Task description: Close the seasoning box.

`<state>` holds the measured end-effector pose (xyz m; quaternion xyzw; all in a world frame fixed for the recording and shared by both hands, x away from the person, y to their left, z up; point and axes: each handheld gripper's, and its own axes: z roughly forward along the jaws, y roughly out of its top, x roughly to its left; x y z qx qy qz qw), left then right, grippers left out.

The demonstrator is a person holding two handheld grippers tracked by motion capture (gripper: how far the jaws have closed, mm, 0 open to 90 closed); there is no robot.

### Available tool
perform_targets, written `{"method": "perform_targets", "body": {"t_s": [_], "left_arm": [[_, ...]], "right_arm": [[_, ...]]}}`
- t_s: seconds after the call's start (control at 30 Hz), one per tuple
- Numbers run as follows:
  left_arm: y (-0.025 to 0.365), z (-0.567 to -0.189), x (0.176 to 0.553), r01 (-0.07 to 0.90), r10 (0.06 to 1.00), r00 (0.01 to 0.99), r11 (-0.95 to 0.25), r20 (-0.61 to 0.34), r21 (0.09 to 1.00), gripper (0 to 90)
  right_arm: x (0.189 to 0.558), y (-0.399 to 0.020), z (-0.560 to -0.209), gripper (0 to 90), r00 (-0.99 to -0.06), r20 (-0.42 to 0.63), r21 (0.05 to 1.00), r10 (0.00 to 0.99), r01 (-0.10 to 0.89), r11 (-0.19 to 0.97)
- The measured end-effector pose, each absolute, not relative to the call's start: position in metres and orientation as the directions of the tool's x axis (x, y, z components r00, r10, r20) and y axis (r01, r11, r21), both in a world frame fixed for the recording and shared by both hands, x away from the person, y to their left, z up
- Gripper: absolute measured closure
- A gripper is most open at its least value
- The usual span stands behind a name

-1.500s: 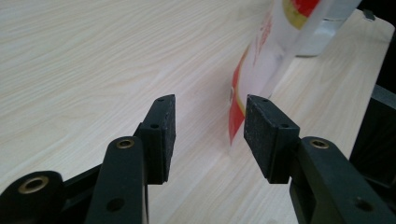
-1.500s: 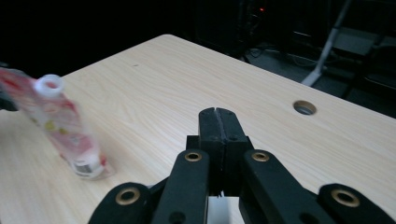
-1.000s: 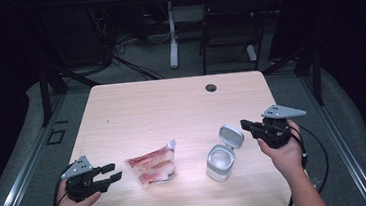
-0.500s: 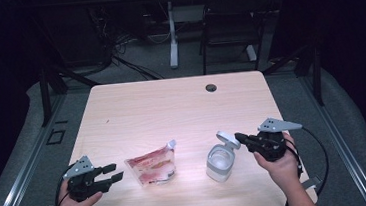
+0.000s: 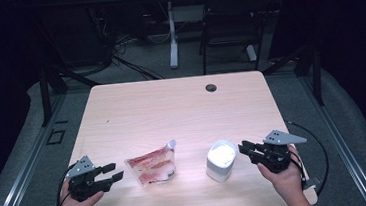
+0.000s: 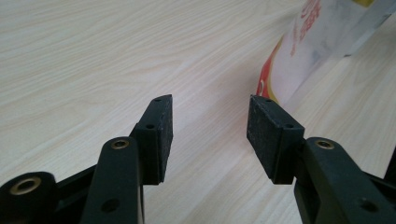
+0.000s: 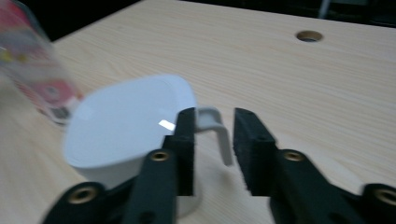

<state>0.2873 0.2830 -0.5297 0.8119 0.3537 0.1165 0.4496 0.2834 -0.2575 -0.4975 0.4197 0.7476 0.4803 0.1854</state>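
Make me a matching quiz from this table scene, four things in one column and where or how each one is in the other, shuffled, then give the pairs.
Things:
1. white container
2. red and white pouch
3. left gripper
4. round hole

Places or states:
A. lying flat on the table, between the two grippers
B. in the table top near its far edge
C. lid closed, just in front of the right gripper
D. open, with nothing between its pads, beside the pouch

Pairs: 1-C, 2-A, 3-D, 4-B
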Motion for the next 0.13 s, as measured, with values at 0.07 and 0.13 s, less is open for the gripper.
{"method": "perform_targets", "body": {"t_s": [0.07, 0.13], "left_arm": [[0.284, -0.530, 0.288, 0.472, 0.681, 0.720, -0.343, -0.131, 0.812, 50.5], [0.284, -0.530, 0.288, 0.472, 0.682, 0.719, -0.343, -0.130, 0.812, 50.6]], "right_arm": [[0.283, -0.262, -0.506, 59.4, -0.540, 0.078, 0.872, 0.838, 0.445, 0.205], [0.284, -0.268, -0.515, 51.9, -0.505, 0.061, 0.869, 0.861, 0.452, 0.203]]}}
